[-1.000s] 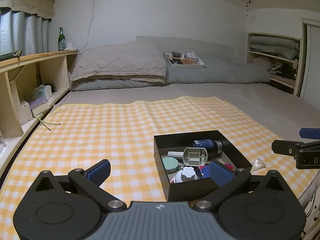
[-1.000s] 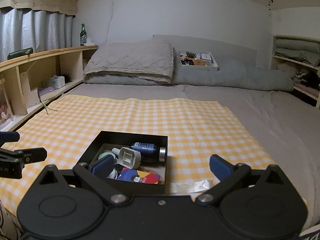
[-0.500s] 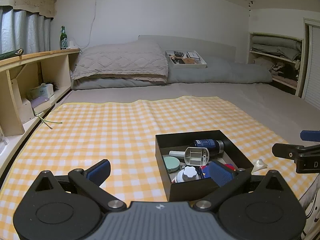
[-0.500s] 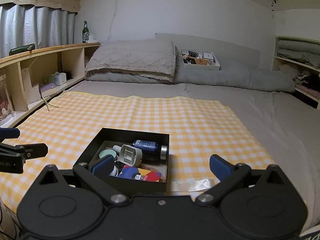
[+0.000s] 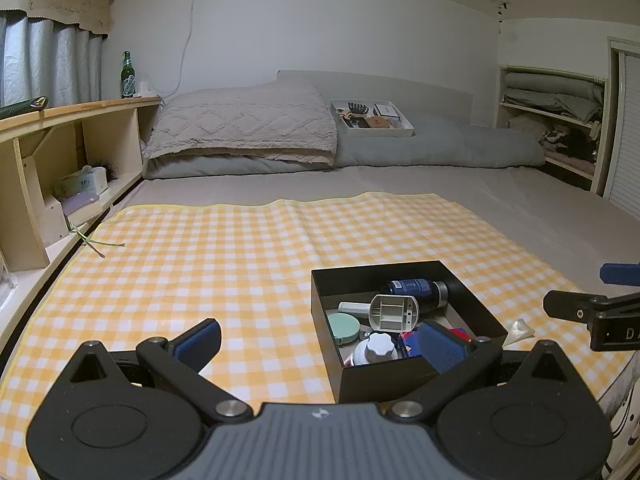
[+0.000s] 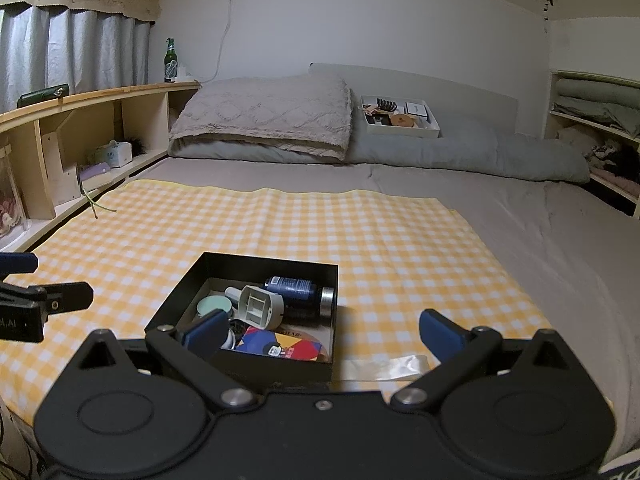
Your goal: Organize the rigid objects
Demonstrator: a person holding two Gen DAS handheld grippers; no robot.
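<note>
A grey bed (image 5: 440,200) filled both views, with a folded quilt (image 5: 244,124) and a long grey bolster (image 5: 460,148) across the upper middle of the frame and a white tray (image 5: 372,120) of small things resting on the bolster. A yellow checked cloth (image 5: 200,260) lay spread over the near half of the bed. A wooden shelf unit (image 5: 60,152) ran along the left edge, with a green bottle (image 5: 127,75) standing on its top in the upper left and a tissue box (image 5: 86,182) in a lower bay. A black box (image 6: 256,312) sat on the cloth, right of centre in the left wrist view and left of centre in the right wrist view. Inside it lay a dark blue bottle (image 6: 298,288) on its side along the far wall, a white plastic piece (image 6: 260,308) leaning just in front of it, a round mint-green case (image 6: 214,305) toward the box's left, a white knobbed cap (image 5: 378,347) near the front wall, and a red, blue and yellow card (image 6: 280,344) flat on the bottom. A strip of clear plastic (image 6: 384,362) lay on the cloth just right of the box. The left claw (image 5: 320,344) hung wide and empty at the bottom of its view, its right finger in front of the box's near corner. The right claw (image 6: 320,330) was likewise spread wide, holding nothing, low over the box's front edge.
</note>
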